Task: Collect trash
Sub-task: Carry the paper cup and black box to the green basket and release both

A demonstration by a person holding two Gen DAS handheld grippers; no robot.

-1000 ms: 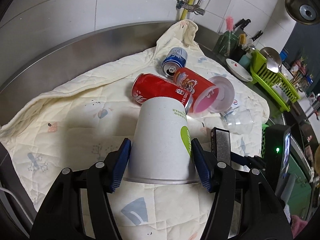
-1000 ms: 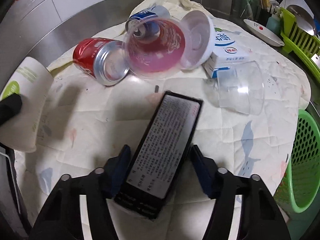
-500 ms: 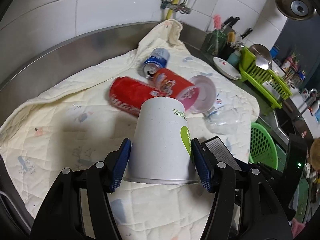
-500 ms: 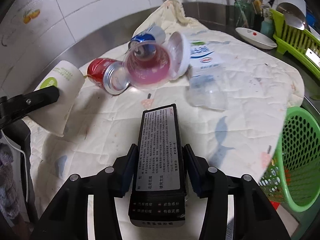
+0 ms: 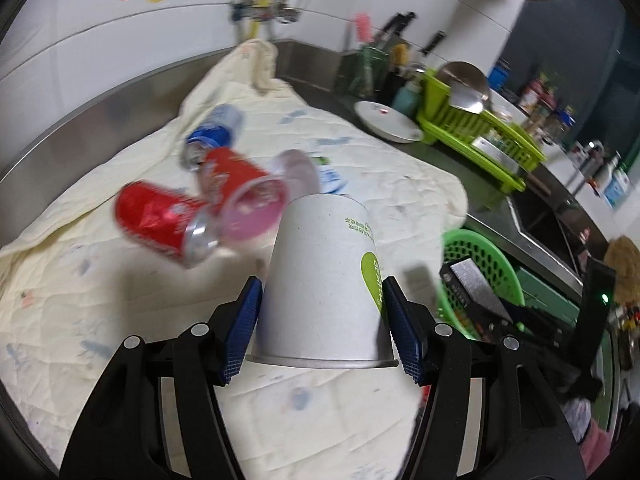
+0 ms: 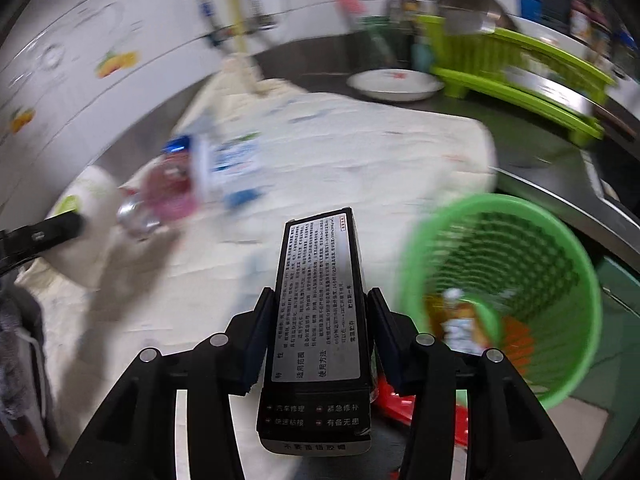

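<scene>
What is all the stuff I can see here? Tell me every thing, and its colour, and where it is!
White paper cup with a green patch: 1, upside down, held in the left gripper.
Black printed cardboard box: 1, held in the right gripper.
Red drink can: 1, lying on the quilt.
Blue drink can: 1, lying further back on the quilt.
Red plastic cup with pink inside: 1, lying beside the red can.
Cream quilted cloth: 1, spread over the steel counter.
Green mesh plastic basket: 1, at the counter edge, wrappers inside.
White plate: 1, behind the quilt.
Green dish rack: 1, far right.
Left gripper: black, blue pads.
Right gripper: black, blue pads.
</scene>
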